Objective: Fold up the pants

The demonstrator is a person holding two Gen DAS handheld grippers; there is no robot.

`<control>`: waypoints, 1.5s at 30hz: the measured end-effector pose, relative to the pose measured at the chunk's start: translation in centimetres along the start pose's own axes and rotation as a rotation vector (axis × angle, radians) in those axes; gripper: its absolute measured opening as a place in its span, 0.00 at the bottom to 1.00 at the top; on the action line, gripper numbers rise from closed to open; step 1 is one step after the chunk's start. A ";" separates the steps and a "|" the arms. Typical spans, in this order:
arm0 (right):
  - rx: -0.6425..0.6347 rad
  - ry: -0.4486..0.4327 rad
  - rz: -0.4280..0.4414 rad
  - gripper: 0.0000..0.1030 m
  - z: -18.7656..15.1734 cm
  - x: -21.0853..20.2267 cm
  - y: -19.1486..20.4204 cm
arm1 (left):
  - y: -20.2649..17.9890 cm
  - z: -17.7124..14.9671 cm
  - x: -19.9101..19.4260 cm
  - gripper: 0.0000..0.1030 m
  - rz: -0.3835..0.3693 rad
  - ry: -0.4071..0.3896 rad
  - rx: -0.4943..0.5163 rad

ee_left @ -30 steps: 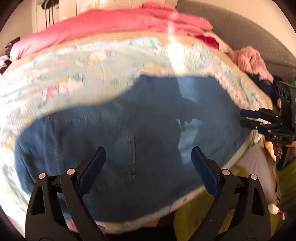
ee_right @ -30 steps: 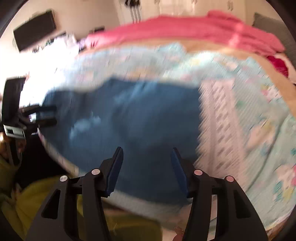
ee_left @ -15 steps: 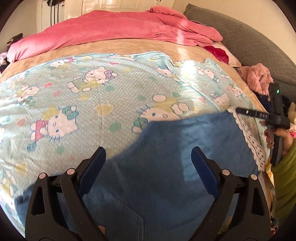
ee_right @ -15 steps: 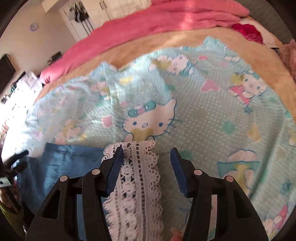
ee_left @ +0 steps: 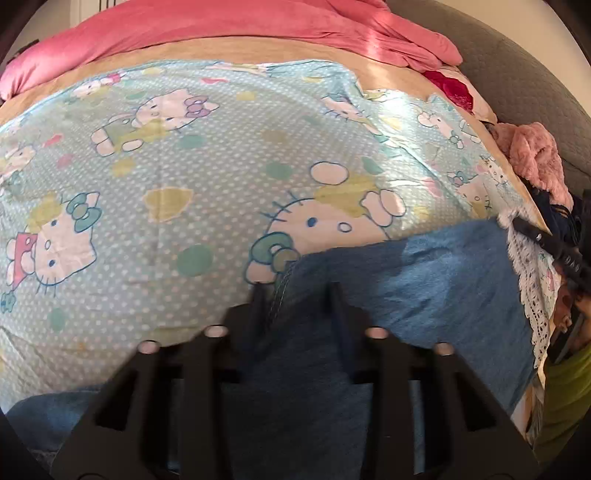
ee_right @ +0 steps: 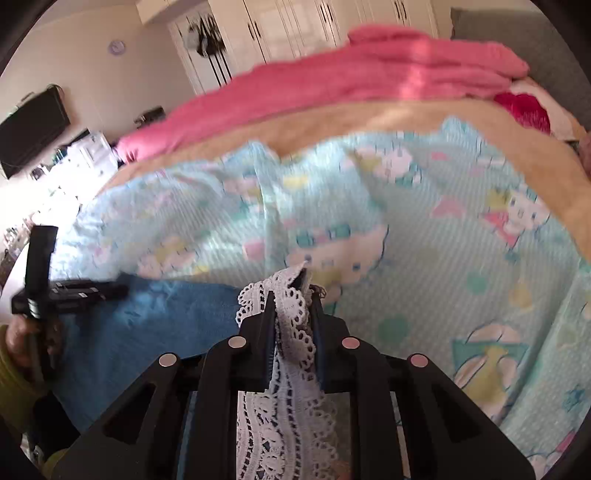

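Observation:
Blue denim pants (ee_left: 406,295) with a white lace hem (ee_left: 532,302) lie across the near edge of a bed. My left gripper (ee_left: 295,291) stands over the pants' far edge with its jaws narrowed around the denim seam. My right gripper (ee_right: 291,295) is shut on the white lace hem (ee_right: 291,317) and holds it bunched between the fingers. The pants' denim also shows at the left of the right wrist view (ee_right: 155,332). The left gripper shows at the far left there (ee_right: 122,290), and the right gripper at the right edge of the left wrist view (ee_left: 517,223).
The bed carries a light blue cartoon-cat sheet (ee_left: 184,184) over a tan blanket (ee_right: 369,118). A pink duvet (ee_left: 221,26) lies bunched at the far side. A pink fluffy garment (ee_left: 532,162) and dark clothes lie at the right. A grey headboard (ee_left: 524,66) rises behind.
Both grippers have closed from wide open: the left onto the denim edge, the right onto the lace hem. Both have moved down toward the pants' far edge.

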State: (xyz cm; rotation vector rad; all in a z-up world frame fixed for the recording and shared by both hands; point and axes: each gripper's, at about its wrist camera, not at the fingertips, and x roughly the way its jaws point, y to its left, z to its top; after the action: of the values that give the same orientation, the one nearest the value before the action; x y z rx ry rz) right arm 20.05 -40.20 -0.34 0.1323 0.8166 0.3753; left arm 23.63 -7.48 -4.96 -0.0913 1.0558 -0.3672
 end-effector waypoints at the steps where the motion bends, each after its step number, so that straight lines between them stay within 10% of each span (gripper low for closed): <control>1: -0.004 -0.009 -0.003 0.15 0.3 -0.2 0.1 | -0.2 0.1 -0.1 0.06 -0.002 0.000 0.001; 14: -0.101 0.109 -0.201 0.17 0.4 5.2 -0.4 | -1.1 0.4 0.9 0.14 0.139 -0.077 0.086; 17: -0.089 0.084 -0.218 0.32 0.7 4.1 -0.8 | 0.4 0.2 -0.2 0.36 0.122 -0.097 0.032; 23: -0.041 -0.012 -0.245 0.52 0.0 -1.3 -1.0 | 2.5 -2.5 -5.0 0.38 0.163 -0.163 -0.055; 33: -0.092 -0.042 -0.181 0.57 -5.7 -5.5 4.4 | 3.2 -9.4 -11.3 0.46 0.240 -0.268 -0.077; 39: -0.219 0.004 -0.146 0.66 -7.3 -4.2 9.1 | 0.7 -9.1 -11.2 0.68 0.263 -0.240 0.000; 43: -0.236 0.101 -0.185 0.69 -8.0 -3.0 9.5 | 2.2 -9.8 -7.8 0.72 0.422 -0.093 0.009; 45: -0.241 0.176 -0.278 0.72 -8.9 -2.1 8.6 | 4.5 -10.4 -8.1 0.72 0.351 -0.089 -0.074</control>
State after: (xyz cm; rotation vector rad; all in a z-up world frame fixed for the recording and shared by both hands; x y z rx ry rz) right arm 9.83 -33.31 -2.78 -0.2406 0.9419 0.2216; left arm 12.22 0.49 -4.46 0.0125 0.9758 -0.0069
